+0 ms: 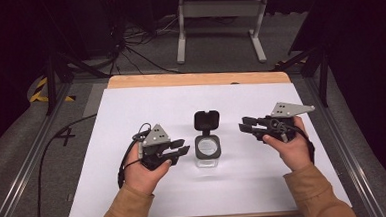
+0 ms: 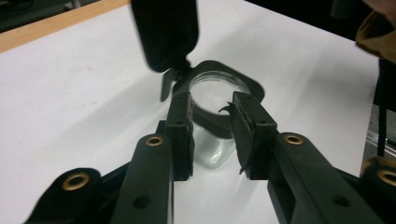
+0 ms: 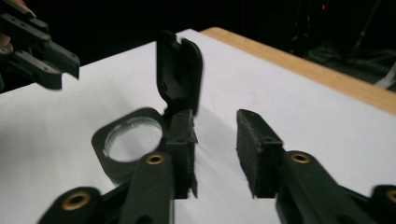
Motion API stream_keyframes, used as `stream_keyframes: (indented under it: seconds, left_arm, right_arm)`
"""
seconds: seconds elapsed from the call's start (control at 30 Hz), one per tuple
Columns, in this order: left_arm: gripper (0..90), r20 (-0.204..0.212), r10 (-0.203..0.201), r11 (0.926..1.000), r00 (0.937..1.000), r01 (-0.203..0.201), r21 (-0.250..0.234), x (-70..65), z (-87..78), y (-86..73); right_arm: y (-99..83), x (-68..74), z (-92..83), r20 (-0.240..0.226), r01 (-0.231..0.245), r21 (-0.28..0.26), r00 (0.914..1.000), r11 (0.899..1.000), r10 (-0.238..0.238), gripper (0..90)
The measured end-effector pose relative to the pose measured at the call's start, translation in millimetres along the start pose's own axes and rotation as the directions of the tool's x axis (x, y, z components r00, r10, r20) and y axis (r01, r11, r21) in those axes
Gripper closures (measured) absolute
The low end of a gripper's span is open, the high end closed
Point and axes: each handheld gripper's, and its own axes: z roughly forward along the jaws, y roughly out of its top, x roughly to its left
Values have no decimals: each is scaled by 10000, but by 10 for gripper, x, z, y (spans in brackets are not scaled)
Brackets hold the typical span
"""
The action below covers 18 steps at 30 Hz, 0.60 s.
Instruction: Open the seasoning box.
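- The small clear glass jar with a black flip lid [image 1: 206, 150] stands mid-tabletop [image 1: 135, 191], lid up.
- Left tool [image 1: 179, 150] and right tool [image 1: 247, 124]: jaws apart, empty.
- Probably letting go: pull both back slowly, don't bump it.

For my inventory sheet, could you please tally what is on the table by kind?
Clear glass jar with black flip lid standing open: 1
Black two-jaw grippers, left and right, both open: 2
White sheet: 1
Total: 4
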Motion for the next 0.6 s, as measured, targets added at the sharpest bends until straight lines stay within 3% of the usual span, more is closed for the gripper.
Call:
stream_keyframes:
  seconds: [0.03,0.1,0.13,0.33,0.6]
  left_arm:
    - [676,-63,87,9999,9999,-87,64,28,-21,-3]
    - [669,-312,26,9995,9995,-16,305,93,-72,-23]
    - [663,-405,-43,9993,9992,58,367,126,-92,-36]
    - [608,-587,-666,9959,9960,700,568,389,-207,-153]
    - [495,-1542,-926,9939,9837,1006,451,710,-298,-330]
  right_arm:
    - [-20,-75,-78,-54,-295,92,9995,9995,296,617]
    - [-36,-128,-136,91,-423,-70,9991,9991,423,603]
    - [-62,-206,-218,397,-615,-146,9973,9980,620,581]
    - [-155,-380,-372,1207,-791,15,9896,9969,783,541]
    - [-355,-606,-467,2041,-1294,378,9717,9909,1191,517]
